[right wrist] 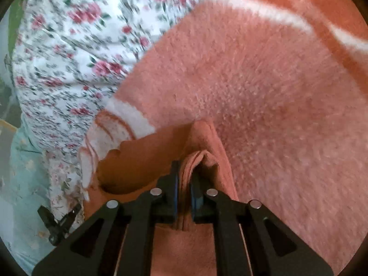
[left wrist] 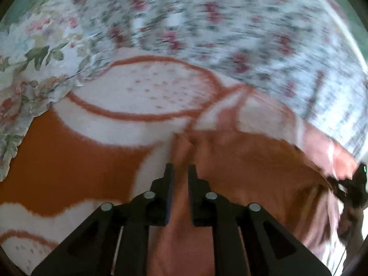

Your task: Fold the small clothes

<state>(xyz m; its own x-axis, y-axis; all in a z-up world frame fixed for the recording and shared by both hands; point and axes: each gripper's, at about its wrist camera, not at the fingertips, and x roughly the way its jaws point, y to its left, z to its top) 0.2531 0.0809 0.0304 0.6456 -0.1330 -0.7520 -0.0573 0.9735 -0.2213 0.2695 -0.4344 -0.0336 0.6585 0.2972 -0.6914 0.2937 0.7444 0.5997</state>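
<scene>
A small salmon-pink garment (left wrist: 241, 161) hangs between both grippers above an orange-and-white fleece blanket (left wrist: 80, 165). My left gripper (left wrist: 180, 172) is shut on a bunched edge of the garment, which drapes off to the right. My right gripper (right wrist: 185, 172) is shut on a folded edge of the same garment (right wrist: 202, 142), layers of cloth pinched between its pads. The right gripper shows at the far right of the left wrist view (left wrist: 354, 188), and the left gripper at the lower left of the right wrist view (right wrist: 55, 220). Both views are motion-blurred.
The blanket (right wrist: 264, 69) covers a bed. A white sheet with red flowers (left wrist: 230, 23) lies behind it and shows at the left of the right wrist view (right wrist: 69, 46). A pale floral ruffled cloth (left wrist: 27, 73) lies at the left.
</scene>
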